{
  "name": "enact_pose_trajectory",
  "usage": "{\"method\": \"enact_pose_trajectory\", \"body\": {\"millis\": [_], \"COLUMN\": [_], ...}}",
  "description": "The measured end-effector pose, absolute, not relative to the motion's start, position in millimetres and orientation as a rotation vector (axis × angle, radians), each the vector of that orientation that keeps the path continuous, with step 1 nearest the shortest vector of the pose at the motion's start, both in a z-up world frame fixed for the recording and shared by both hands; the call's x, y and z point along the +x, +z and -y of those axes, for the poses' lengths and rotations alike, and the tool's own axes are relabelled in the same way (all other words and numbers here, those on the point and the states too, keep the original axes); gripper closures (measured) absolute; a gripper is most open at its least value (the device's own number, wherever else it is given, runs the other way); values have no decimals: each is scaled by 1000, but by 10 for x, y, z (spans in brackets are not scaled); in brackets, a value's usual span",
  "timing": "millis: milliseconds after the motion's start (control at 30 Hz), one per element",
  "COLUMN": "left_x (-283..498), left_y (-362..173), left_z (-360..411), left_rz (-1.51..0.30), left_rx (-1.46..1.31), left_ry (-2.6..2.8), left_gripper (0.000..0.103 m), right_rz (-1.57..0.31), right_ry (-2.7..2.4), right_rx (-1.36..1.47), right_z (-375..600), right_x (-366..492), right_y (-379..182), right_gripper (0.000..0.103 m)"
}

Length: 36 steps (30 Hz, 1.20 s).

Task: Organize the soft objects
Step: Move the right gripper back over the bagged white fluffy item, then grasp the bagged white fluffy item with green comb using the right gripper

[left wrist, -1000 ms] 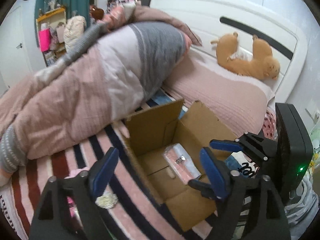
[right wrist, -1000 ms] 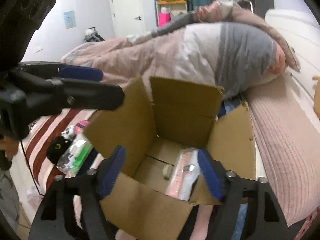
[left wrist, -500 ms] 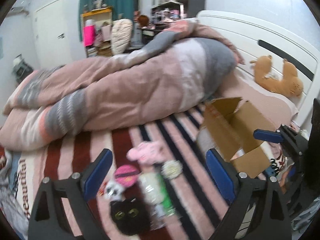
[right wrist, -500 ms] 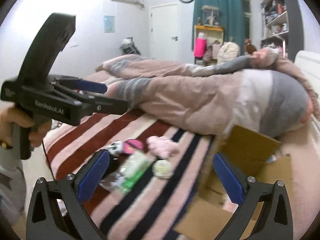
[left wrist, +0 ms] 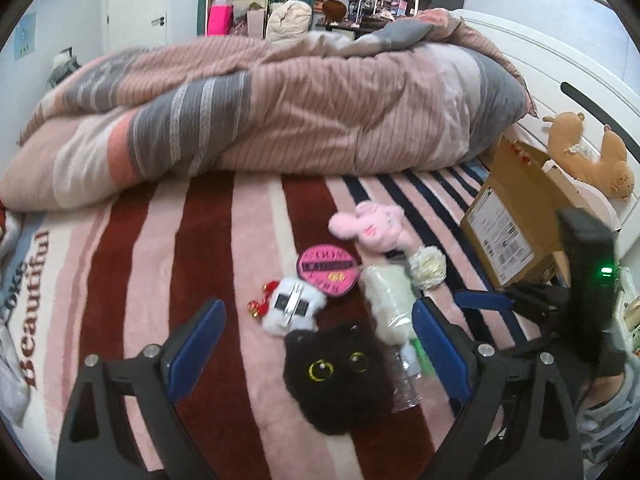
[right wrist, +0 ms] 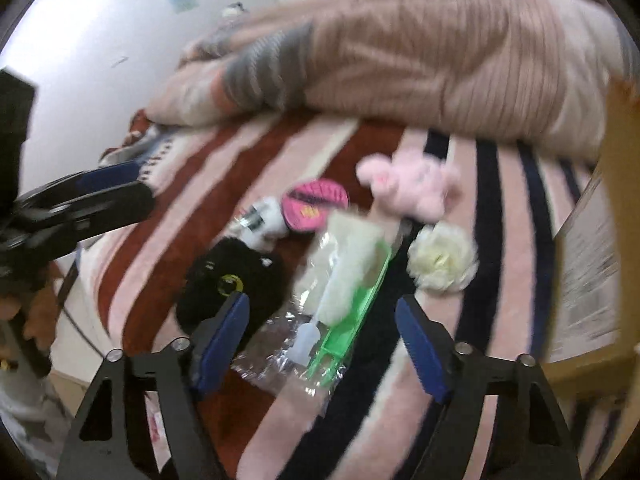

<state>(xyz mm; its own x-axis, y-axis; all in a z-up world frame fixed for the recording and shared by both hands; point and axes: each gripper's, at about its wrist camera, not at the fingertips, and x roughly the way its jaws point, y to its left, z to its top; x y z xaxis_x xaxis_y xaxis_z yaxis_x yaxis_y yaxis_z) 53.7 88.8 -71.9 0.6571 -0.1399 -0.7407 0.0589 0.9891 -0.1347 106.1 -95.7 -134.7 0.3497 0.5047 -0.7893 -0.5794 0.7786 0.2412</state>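
Cardboard: the box [left wrist: 516, 224] stands on the bed at 3 o'clock in the left wrist view, its labelled side wall facing the camera. What is inside it cannot be seen from either camera. In the right wrist view only the box's blurred wall [right wrist: 592, 248] shows, at 3 o'clock.

The soft things lie in a cluster on the striped blanket [left wrist: 200, 248], all outside the box. The black cat plush [left wrist: 336, 372] lies between the left hand-held gripper's [left wrist: 316, 350] blue pads, which stand wide apart and hold nothing. At 12 o'clock from the cat is a white plush [left wrist: 292, 312], touching a round pink patch [left wrist: 328, 270]. The pink bunny [left wrist: 370, 226] lies beyond that, toward the duvet [left wrist: 280, 108]. A cream pom-pom [left wrist: 428, 268] sits just beside the bunny, toward the box. A clear bag with a white fluffy thing in it [left wrist: 390, 304] lies between the cat and the pom-pom.

In the right wrist view, which is motion-blurred, the right hand-held gripper [right wrist: 322, 346] is spread open and empty over the bag [right wrist: 340, 292], where a green strip shows inside the plastic. The cat [right wrist: 228, 284] is at its 10 o'clock, the pom-pom [right wrist: 442, 262] at 1 o'clock and the bunny [right wrist: 412, 184] at 12.

A tan plush [left wrist: 588, 156] lies by the headboard, behind the box.
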Motion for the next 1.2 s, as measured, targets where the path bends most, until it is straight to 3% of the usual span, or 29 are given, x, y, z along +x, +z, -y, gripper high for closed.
{"method": "enact_pose_trajectory", "body": {"millis": [200,533,967,1033,1100,1200], "left_x": [591,654,699,694,676,635], "left_y": [-946,-1044,-808,-691,-561,-328], "left_z": [-966,-957,-550,-445,-349,-196], "left_rz": [-867,-886,-871,-855,-839,-804], "left_rx": [-129,-155,-216,-220,-229,-222], "left_ry": [-131,-154,-330,-370,-410,-449], "left_gripper": [10,10,11,18,39,53], "right_rz": [-1057,-1084,-950,-911,-866,-819], "right_ry": [646,663,845,898,948,973], "right_rx": [-40,-4,-18,-12,-5,7], "right_z": [831,804,979,1006,1044,1155], "right_x": [1280,1325,956,868,782,702], "right_y": [-1728,-1839,-1295,-1134,-976,-759], "right_gripper": [37,69,71,71,71,71]}}
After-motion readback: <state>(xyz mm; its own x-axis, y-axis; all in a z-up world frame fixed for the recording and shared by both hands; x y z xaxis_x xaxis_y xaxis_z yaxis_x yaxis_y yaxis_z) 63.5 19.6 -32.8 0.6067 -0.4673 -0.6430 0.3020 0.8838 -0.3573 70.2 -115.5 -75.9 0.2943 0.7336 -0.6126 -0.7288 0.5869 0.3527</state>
